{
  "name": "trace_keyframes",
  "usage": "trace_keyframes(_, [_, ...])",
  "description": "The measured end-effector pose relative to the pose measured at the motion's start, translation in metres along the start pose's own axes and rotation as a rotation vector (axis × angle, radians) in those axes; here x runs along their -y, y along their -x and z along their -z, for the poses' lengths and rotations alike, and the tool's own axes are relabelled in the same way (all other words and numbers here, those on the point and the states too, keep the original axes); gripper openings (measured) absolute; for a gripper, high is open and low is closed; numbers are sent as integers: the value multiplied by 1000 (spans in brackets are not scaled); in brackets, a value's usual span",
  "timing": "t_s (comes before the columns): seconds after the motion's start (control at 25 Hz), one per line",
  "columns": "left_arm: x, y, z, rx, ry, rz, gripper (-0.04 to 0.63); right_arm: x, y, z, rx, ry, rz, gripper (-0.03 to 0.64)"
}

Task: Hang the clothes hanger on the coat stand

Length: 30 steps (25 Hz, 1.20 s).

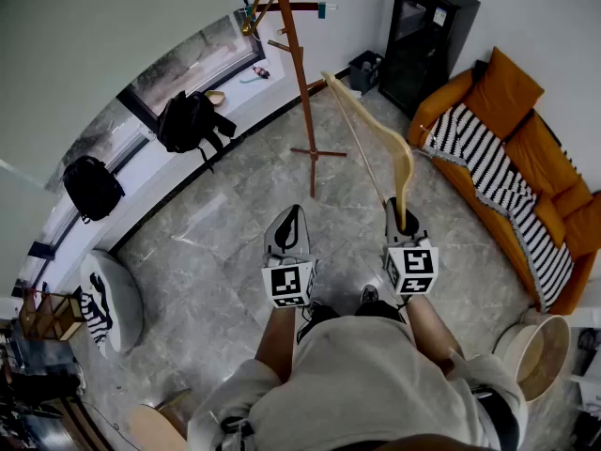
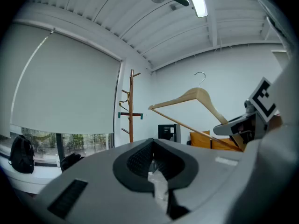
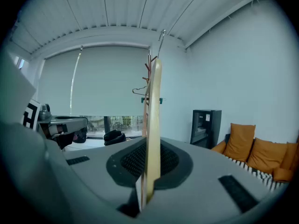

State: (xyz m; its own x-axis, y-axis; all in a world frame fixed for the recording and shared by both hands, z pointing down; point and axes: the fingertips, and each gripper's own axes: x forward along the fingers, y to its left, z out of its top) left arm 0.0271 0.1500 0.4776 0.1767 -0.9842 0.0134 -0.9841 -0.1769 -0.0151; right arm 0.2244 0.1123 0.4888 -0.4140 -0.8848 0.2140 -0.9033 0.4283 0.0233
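Note:
A pale wooden clothes hanger (image 1: 380, 148) with a metal hook stands up from my right gripper (image 1: 405, 222), which is shut on one end of its arm. In the right gripper view the hanger (image 3: 153, 125) rises edge-on between the jaws. From the left gripper view the hanger (image 2: 196, 101) shows in full with its hook on top. My left gripper (image 1: 288, 225) is shut and holds nothing. The brown wooden coat stand (image 1: 298, 73) stands ahead by the window, with several pegs and a thin hanger on it; it also shows as coat stand (image 2: 131, 106).
An orange sofa (image 1: 526, 167) with a striped throw lines the right wall. A black cabinet (image 1: 427, 36) stands in the far corner. Two black backpacks (image 1: 188, 120) lie on the window ledge. A round basket (image 1: 540, 355) sits at lower right, a white beanbag (image 1: 113, 299) at left.

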Motion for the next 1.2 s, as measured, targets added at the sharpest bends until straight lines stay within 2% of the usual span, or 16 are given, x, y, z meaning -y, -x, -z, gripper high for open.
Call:
trace_keyframes(0.2, [0, 3, 6, -17, -15, 4, 9, -6, -2, 0, 10, -20, -17, 8])
trace_keyframes(0.64, [-36, 21, 14, -38, -9, -20, 9, -58, -22, 16, -45, 23, -182, 9])
trace_keyframes(1.0, [-89, 46, 25, -65, -23, -27, 9, -99, -39, 19, -68, 36, -162, 8])
trace_keyframes(1.2, [-112, 53, 26, -52, 7, -31, 9, -111, -46, 20, -81, 57, -139, 8])
